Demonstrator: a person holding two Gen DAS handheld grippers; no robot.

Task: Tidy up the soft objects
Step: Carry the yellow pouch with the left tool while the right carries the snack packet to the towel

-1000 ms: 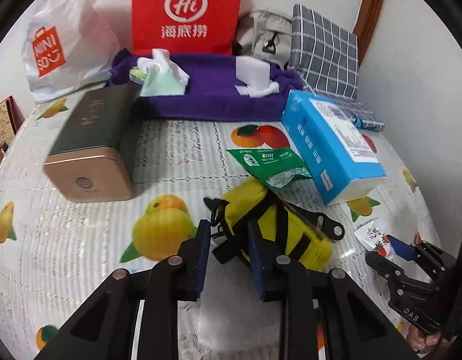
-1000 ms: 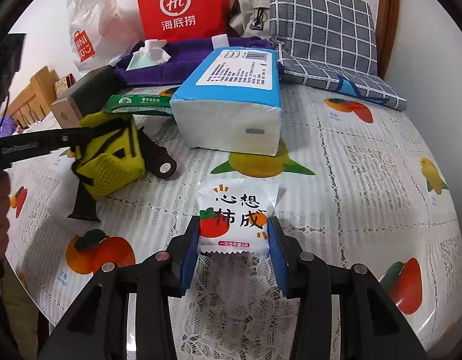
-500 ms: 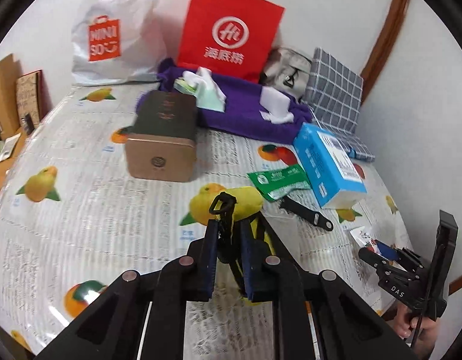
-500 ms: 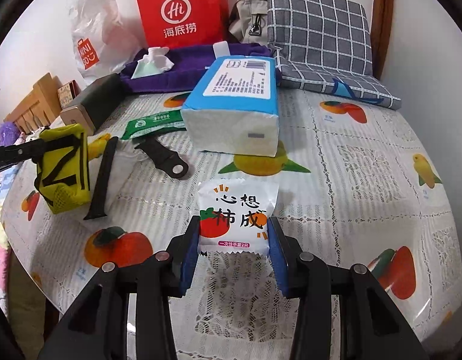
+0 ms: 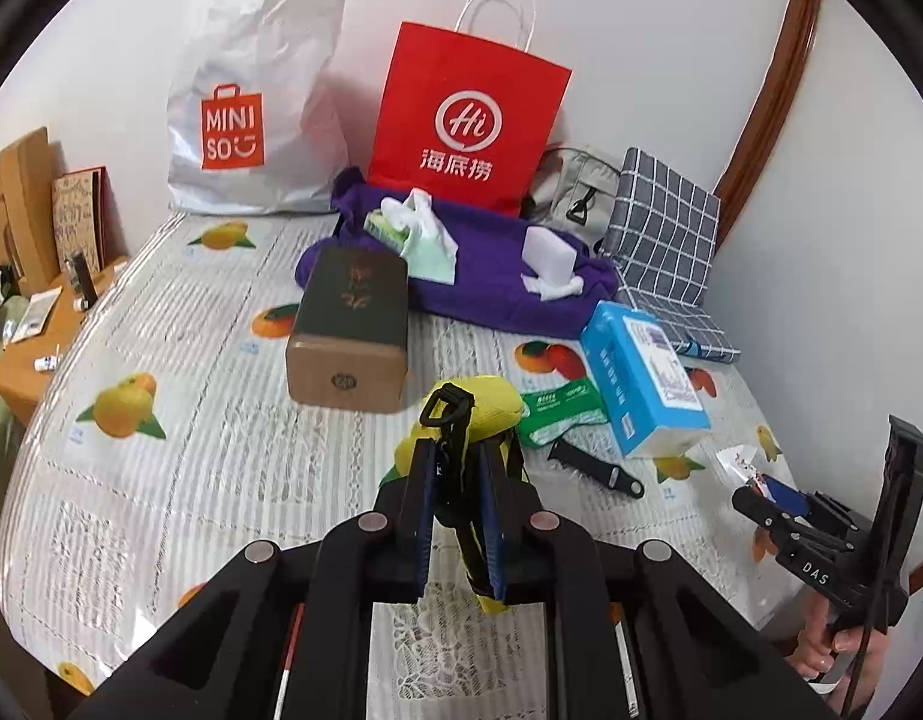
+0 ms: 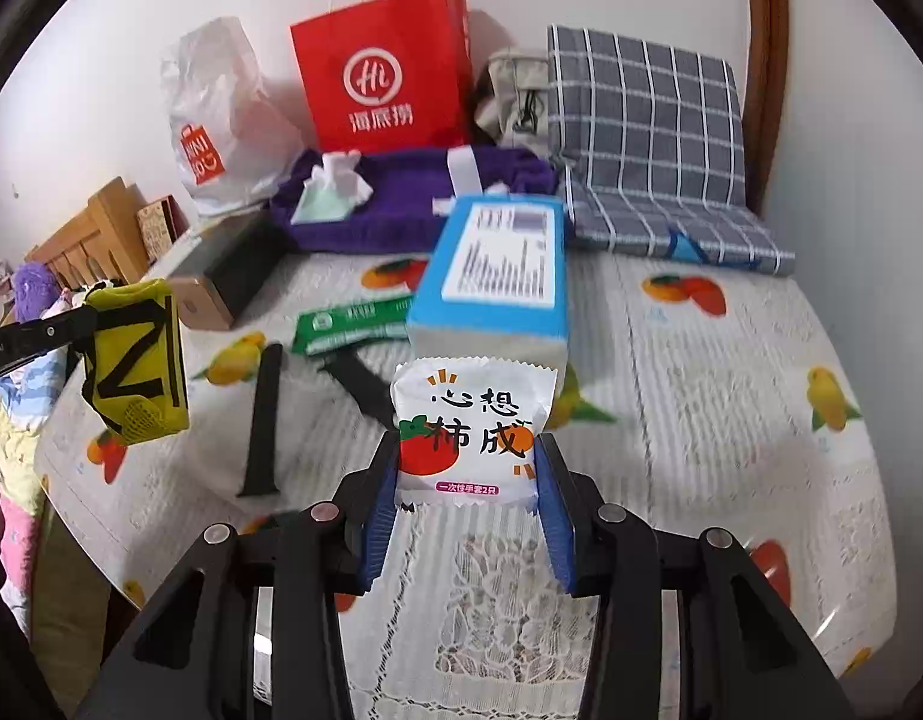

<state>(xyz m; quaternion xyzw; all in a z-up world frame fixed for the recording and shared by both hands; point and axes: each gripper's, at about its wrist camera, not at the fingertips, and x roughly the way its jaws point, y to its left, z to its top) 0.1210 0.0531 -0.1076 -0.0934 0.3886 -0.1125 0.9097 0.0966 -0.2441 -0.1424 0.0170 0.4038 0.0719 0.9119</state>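
Along the far edge of the fruit-print counter (image 5: 161, 480), a folded purple towel (image 5: 491, 294) already carries a green tissue pack (image 5: 428, 246) and a white sponge block (image 5: 548, 249); sorting looks partly done. Left on the cloth: blue tissue brick (image 5: 641, 378), green flat packet (image 5: 557, 411), two black straps. Left gripper (image 5: 455, 504), jaws narrow, clamps a yellow mesh pouch with black webbing (image 6: 137, 360), lifted clear at left of the right view. Right gripper (image 6: 467, 504), jaws half apart, pinches a white persimmon-print sachet (image 6: 470, 429), lower centre.
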